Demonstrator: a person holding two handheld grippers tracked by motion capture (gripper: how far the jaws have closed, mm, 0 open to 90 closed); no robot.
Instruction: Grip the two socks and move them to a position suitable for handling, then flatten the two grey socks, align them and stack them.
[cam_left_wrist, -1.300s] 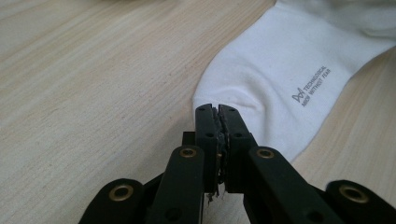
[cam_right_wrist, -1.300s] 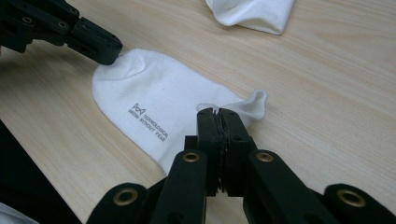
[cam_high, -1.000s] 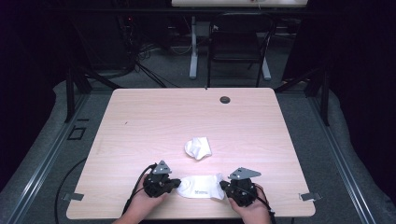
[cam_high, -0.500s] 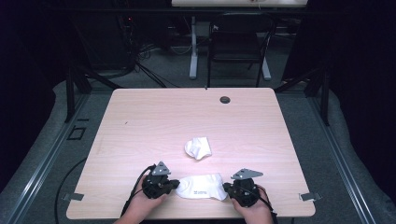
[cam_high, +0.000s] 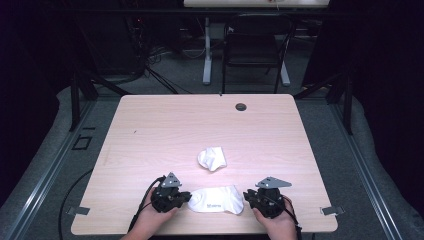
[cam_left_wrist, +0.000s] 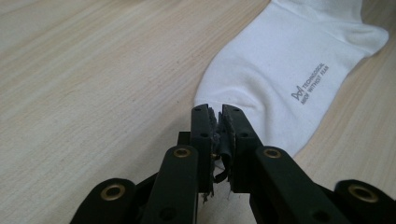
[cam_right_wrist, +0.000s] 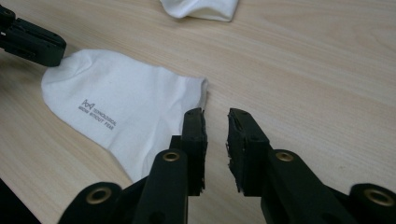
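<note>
Flat white sock (cam_high: 216, 200) lies near the front edge of the bench (cam_high: 150, 130), stretched left to right between the two hands. Left tongs (cam_left_wrist: 218, 122) are pinched tight on one end of the sock, the fabric caught between the pads. Right tongs (cam_right_wrist: 217, 128) stand slightly apart at the other end, at the sock's edge, with bare wood showing in the gap; nothing is gripped there. Judgement: the left grip anchors the sock so it lies smooth while the right side is free to take or leave its end.

Second sock (cam_high: 212, 158), crumpled, sits apart toward the middle of the bench, clear of both tongs. A small dark round fitting (cam_high: 241, 106) sits near the far edge.

Room: the flat sock is close to the near edge, so there is little margin to pull toward the person. Wide bare bench lies left, right and beyond the crumpled sock.
</note>
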